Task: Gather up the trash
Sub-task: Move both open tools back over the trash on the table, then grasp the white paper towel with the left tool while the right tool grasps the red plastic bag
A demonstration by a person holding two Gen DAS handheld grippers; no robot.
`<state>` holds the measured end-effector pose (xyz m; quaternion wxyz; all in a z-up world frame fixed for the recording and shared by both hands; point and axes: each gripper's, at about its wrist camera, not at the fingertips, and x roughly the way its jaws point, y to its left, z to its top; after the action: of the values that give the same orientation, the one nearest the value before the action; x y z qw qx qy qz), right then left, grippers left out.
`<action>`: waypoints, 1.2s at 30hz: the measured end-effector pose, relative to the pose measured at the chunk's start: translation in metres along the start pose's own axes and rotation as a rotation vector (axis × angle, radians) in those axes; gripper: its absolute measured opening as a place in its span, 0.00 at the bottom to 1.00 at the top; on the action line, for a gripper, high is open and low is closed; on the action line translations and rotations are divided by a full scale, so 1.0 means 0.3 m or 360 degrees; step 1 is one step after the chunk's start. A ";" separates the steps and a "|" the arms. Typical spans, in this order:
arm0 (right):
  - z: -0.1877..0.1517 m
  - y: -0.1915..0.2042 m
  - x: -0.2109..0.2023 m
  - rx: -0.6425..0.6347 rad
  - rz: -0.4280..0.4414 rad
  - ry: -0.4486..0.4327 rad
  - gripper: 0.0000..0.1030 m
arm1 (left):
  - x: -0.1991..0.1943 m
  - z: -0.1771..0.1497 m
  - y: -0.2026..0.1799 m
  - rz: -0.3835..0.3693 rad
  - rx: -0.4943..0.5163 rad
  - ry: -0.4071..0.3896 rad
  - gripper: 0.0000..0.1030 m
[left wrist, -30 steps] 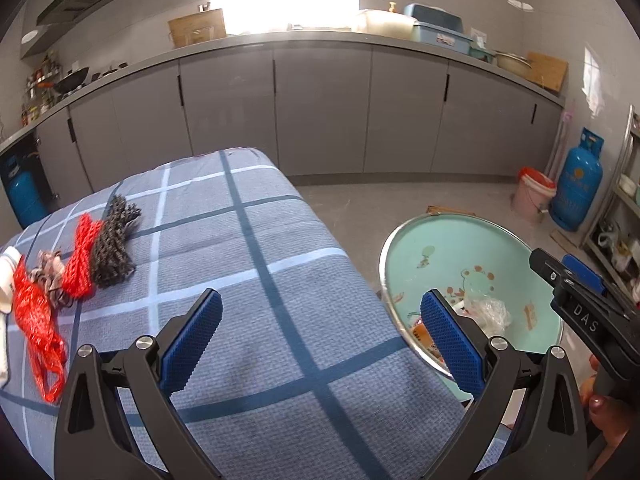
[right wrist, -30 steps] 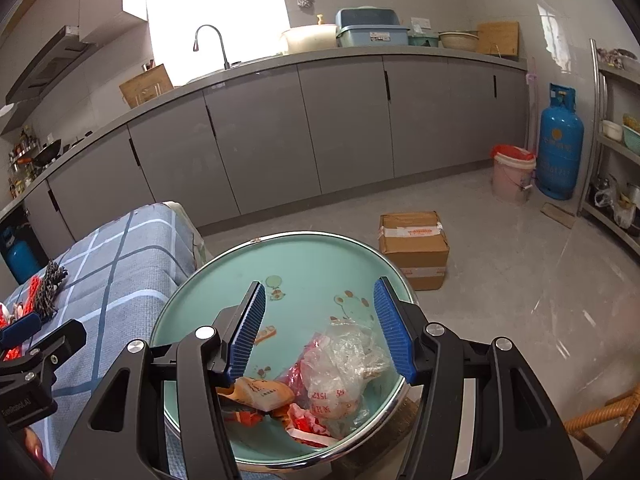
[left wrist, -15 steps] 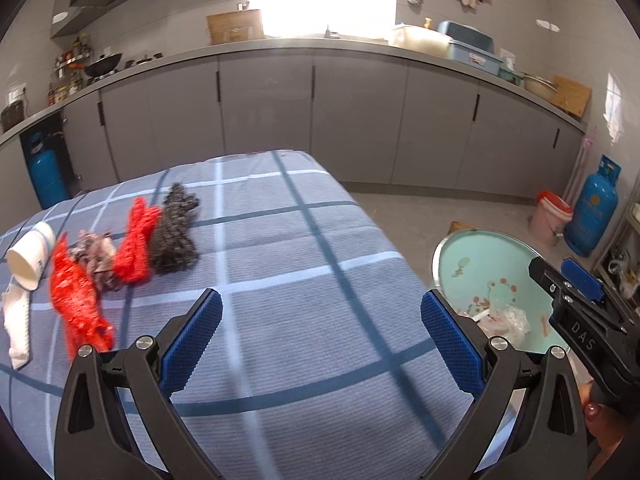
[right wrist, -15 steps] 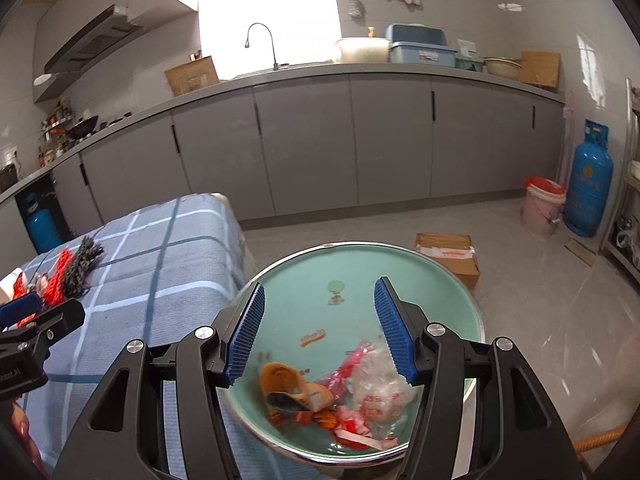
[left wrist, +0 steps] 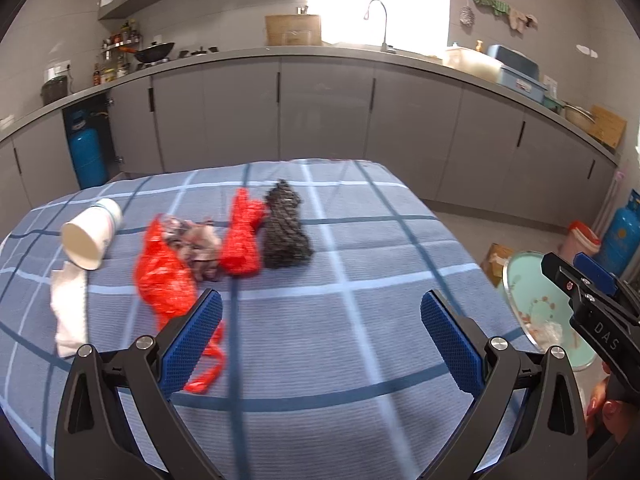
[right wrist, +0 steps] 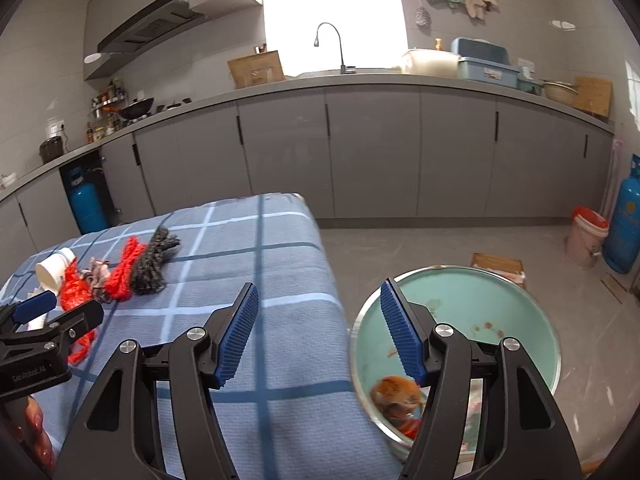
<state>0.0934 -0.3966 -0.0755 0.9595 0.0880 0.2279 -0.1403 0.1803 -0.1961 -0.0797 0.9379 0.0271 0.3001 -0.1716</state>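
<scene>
Trash lies in a row on the blue checked tablecloth (left wrist: 360, 320): a tipped white paper cup (left wrist: 91, 235), a white tissue (left wrist: 70, 309), a red plastic bag (left wrist: 166, 280), a greyish wad (left wrist: 198, 244), a red net bundle (left wrist: 242, 240) and a dark net bundle (left wrist: 286, 232). My left gripper (left wrist: 320, 338) is open just short of them, nothing between its pads. My right gripper (right wrist: 320, 330) hovers over the table's right edge, its jaws opening and empty. A teal basin (right wrist: 500, 304) on the floor holds wrappers (right wrist: 396, 394).
Grey kitchen cabinets (left wrist: 328, 108) run along the back wall. A cardboard box (right wrist: 498, 266), a pink bucket (right wrist: 586, 236) and a blue gas cylinder (right wrist: 626, 224) stand on the floor to the right. Another blue cylinder (left wrist: 86, 152) sits at the left.
Both grippers have swung left, from over the basin toward the table. The trash row now lies ahead of the left gripper. The right gripper's jaws stand wider than before.
</scene>
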 end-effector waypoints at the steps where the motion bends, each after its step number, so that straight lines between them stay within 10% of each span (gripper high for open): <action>1: 0.003 0.028 0.006 -0.0002 0.0029 0.0006 0.62 | -0.005 -0.002 0.018 0.0014 -0.0007 -0.0003 0.95; 20: -0.039 0.445 0.087 -0.0203 0.0327 0.0147 0.69 | -0.064 -0.086 0.530 0.0377 -0.0316 0.0011 0.95; 36: -0.061 0.784 0.213 -0.0370 0.0538 0.0280 0.71 | 0.077 -0.059 0.711 0.0529 -0.0299 0.0151 0.94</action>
<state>0.2134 -0.1845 -0.0966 0.9494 0.0257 0.3075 0.0581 0.2602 0.0000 -0.1186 0.9366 -0.0033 0.3500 0.0158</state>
